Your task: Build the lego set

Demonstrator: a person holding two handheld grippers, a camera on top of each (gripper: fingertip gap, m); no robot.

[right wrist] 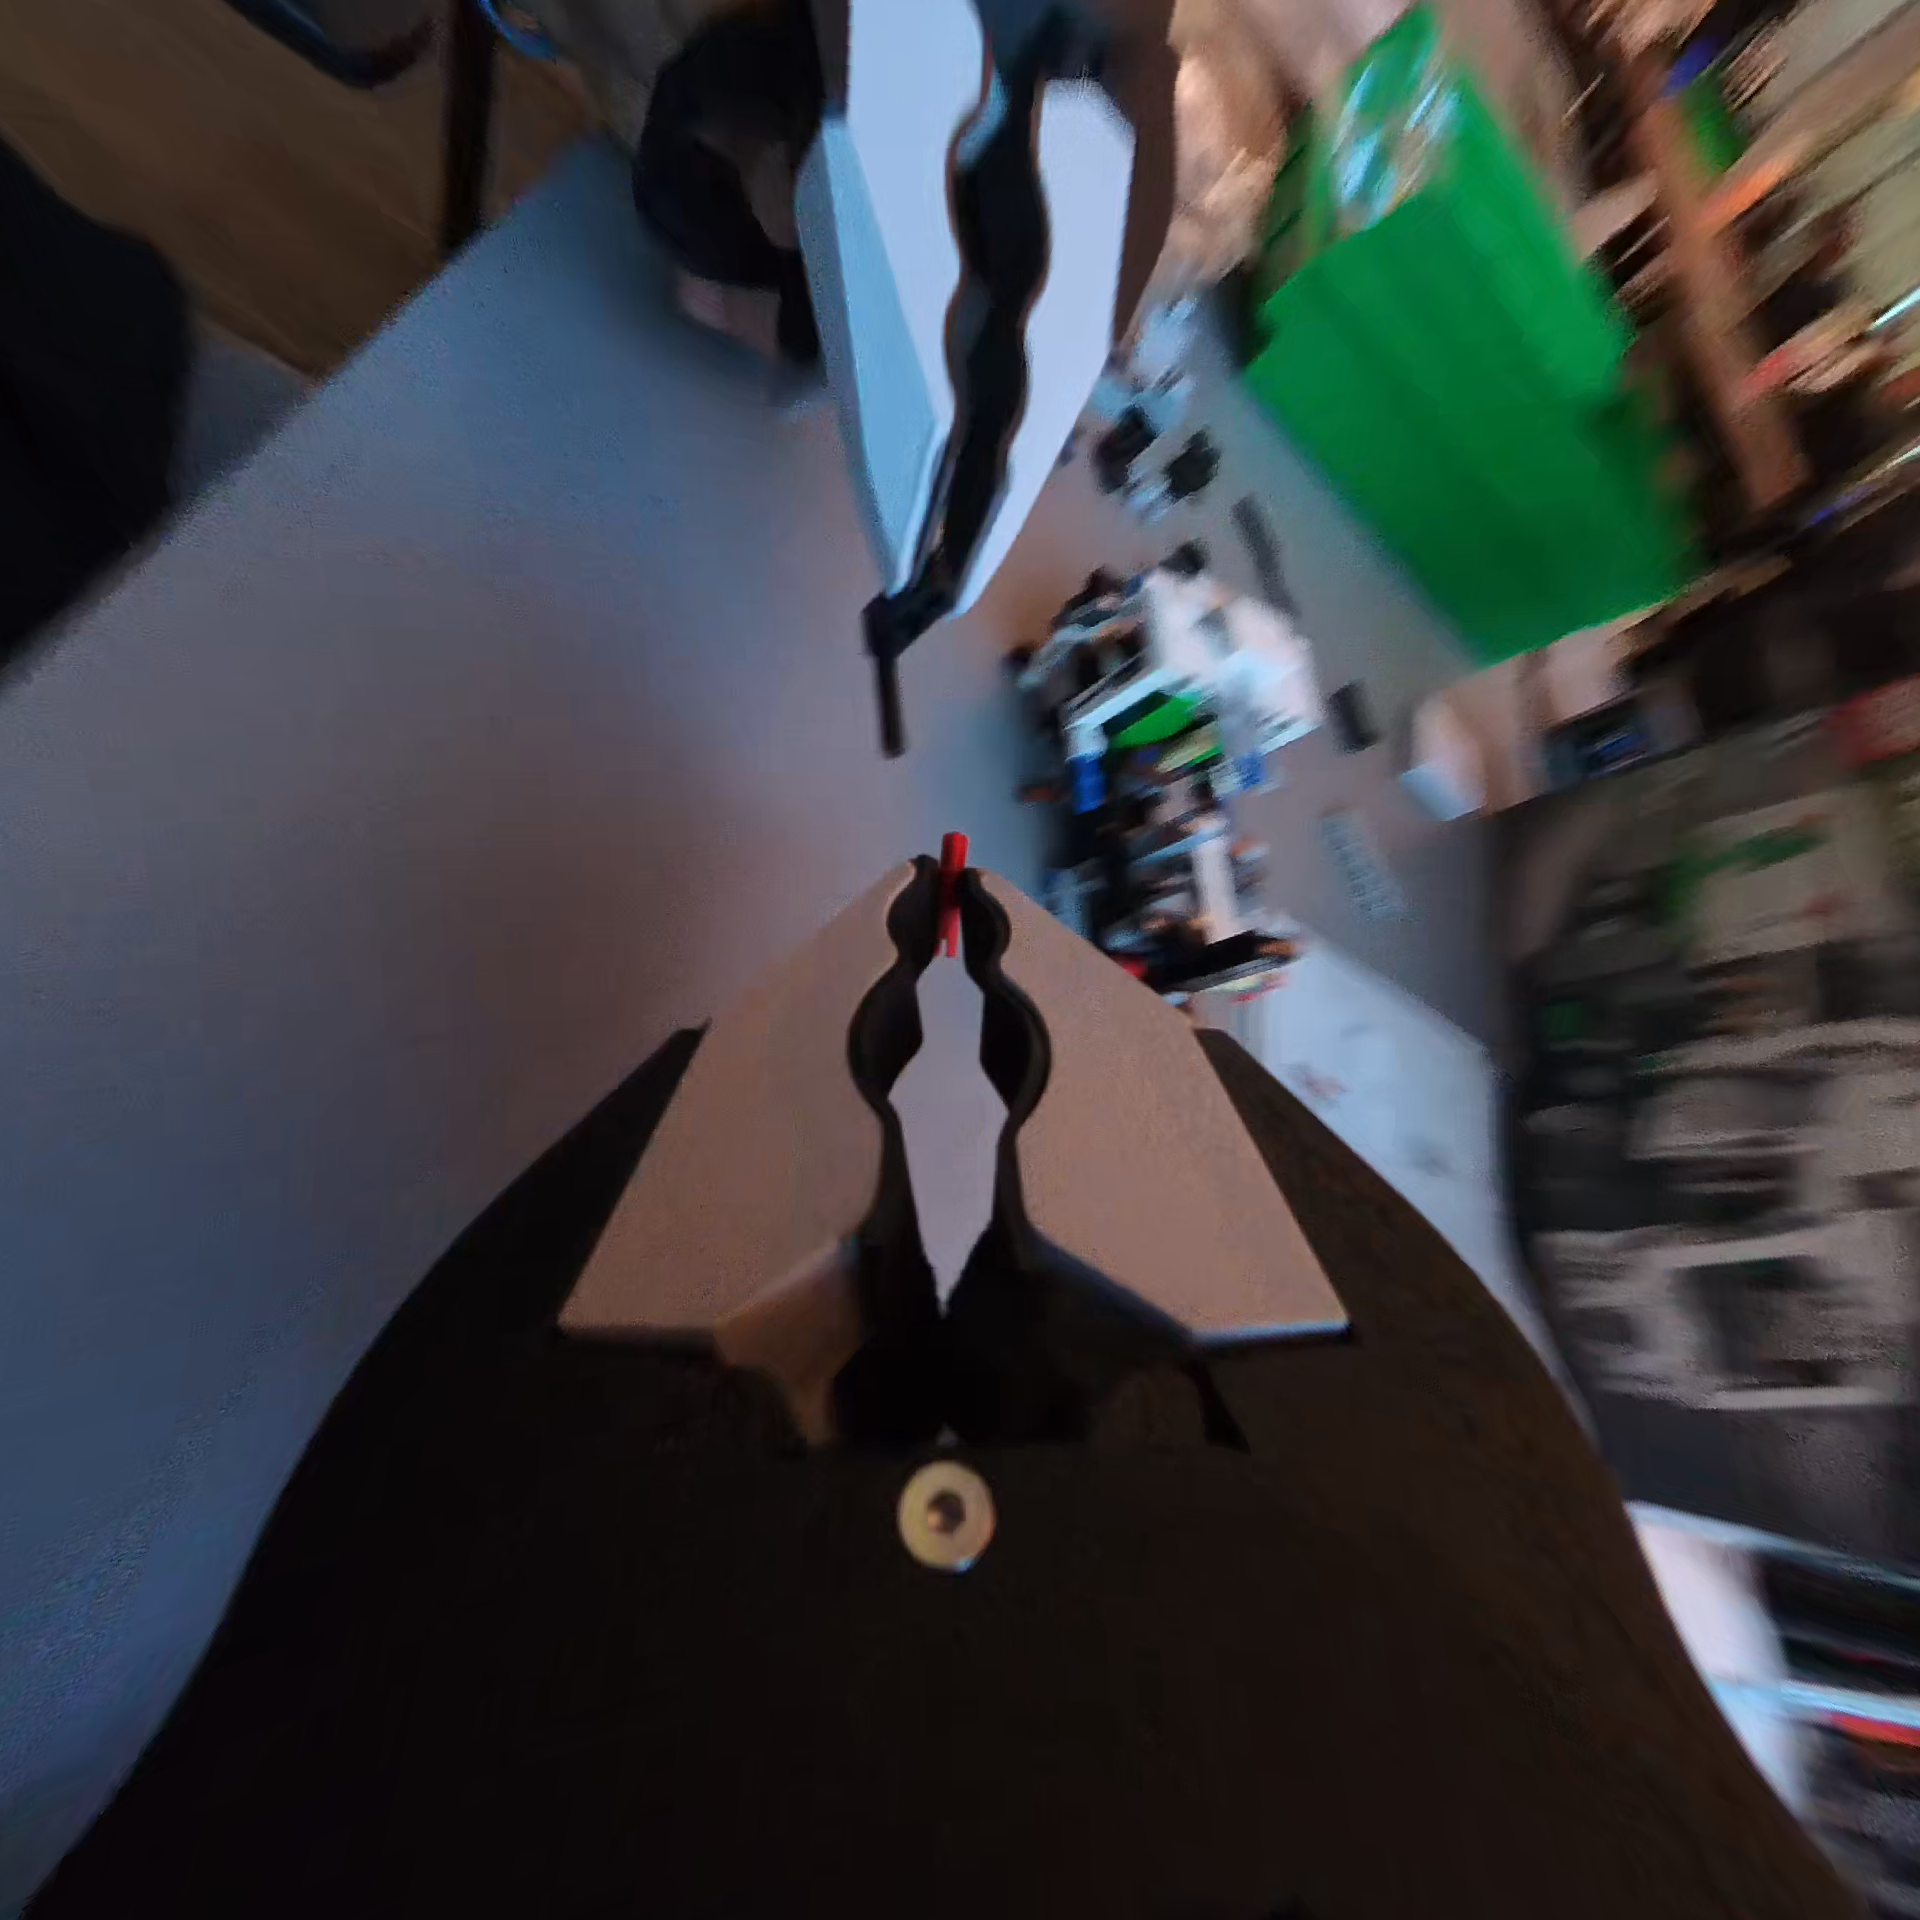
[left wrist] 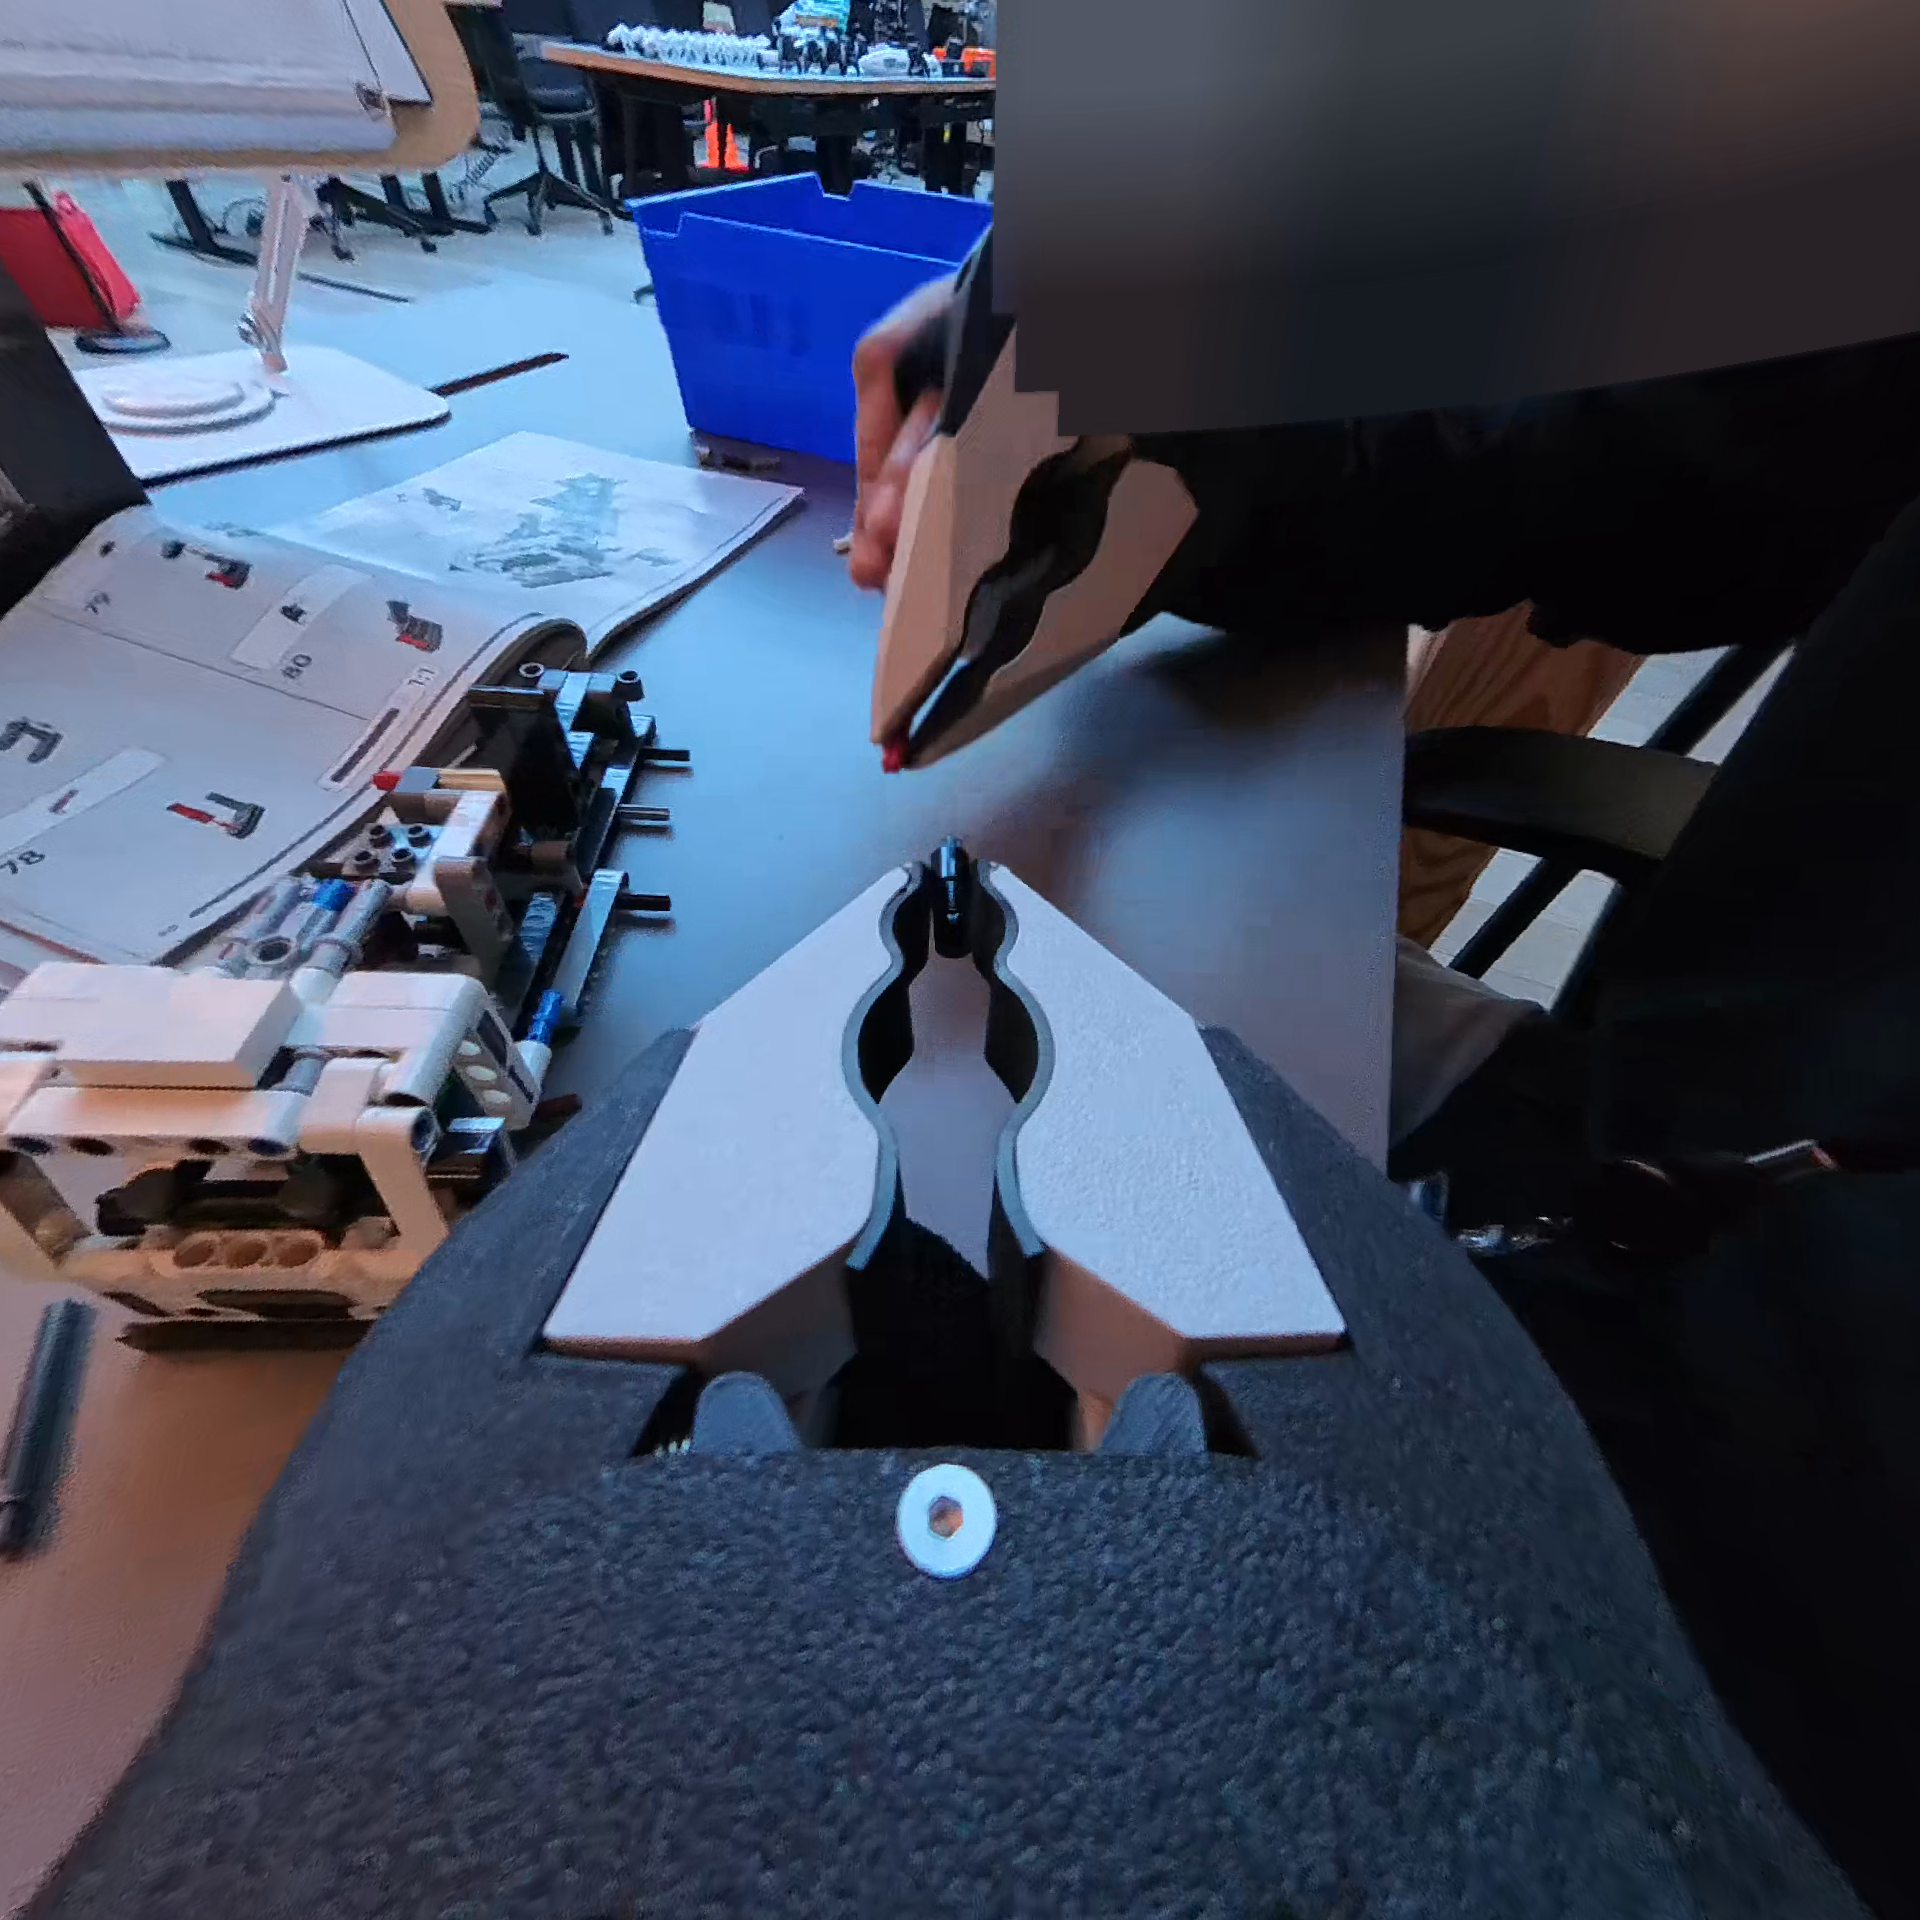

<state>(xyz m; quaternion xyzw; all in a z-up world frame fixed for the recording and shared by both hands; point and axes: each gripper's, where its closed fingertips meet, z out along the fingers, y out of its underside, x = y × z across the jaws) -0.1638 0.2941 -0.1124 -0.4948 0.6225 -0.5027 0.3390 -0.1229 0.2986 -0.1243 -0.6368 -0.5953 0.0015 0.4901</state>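
Observation:
My left gripper (left wrist: 948,878) is shut on a small black Lego piece (left wrist: 948,883) and holds it above the grey table (left wrist: 1195,852). My right gripper (right wrist: 948,883) is shut on a small red pin (right wrist: 952,888). It also shows in the left wrist view (left wrist: 902,750), tilted, just beyond the left gripper's tip and apart from it. The left gripper shows in the right wrist view (right wrist: 894,644), with its black piece (right wrist: 889,707) sticking out. The partly built white, grey and black Lego model (left wrist: 343,997) lies on the table to the left.
An open instruction booklet (left wrist: 343,644) lies behind the model. A blue bin (left wrist: 800,322) stands at the back and a white stand base (left wrist: 249,400) at the back left. A green bin (right wrist: 1455,416) and loose parts show blurred in the right wrist view. A person sits at right.

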